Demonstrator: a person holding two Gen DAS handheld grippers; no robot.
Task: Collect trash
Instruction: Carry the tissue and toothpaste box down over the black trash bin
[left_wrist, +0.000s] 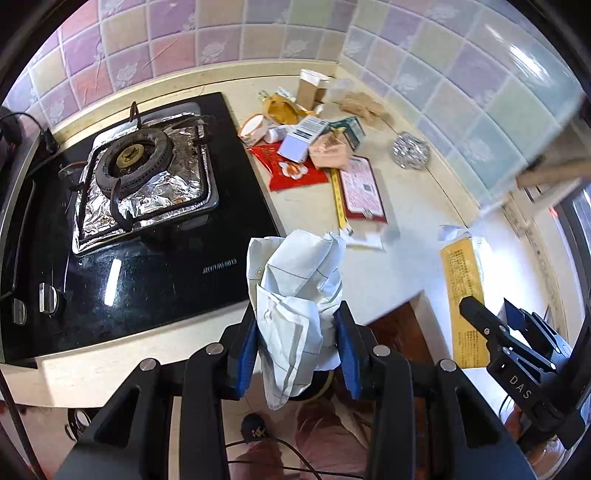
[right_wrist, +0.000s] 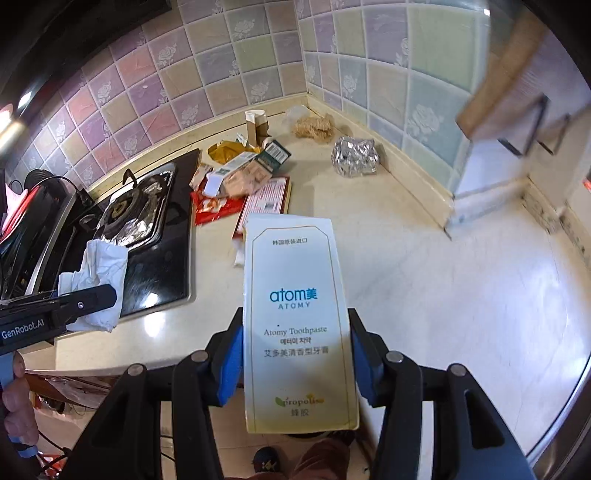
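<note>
at the front edge of the cream stone countertop (right_wrist: 424, 280), both grippers are already loaded and held out past the counter lip, over the floor. the left gripper (left_wrist: 297, 332) has its blue pads clamped on a crumpled white paper sheet with thin printed lines (left_wrist: 295, 295), soft and creased, drooping below the fingers. the right gripper (right_wrist: 297, 365) is closed on a long white cardboard toothpaste box (right_wrist: 297, 317), stiff and smooth, its long axis running straight forward along the fingers. no bin shows in either view, so the drop point cannot be told. the rest of the trash, a mixed heap of cartons and wrappers (left_wrist: 306, 144) and a crushed ball of silver foil (right_wrist: 354, 155), lies well ahead toward the tiled corner. judging by position, the foil sits nearer the right gripper.
</note>
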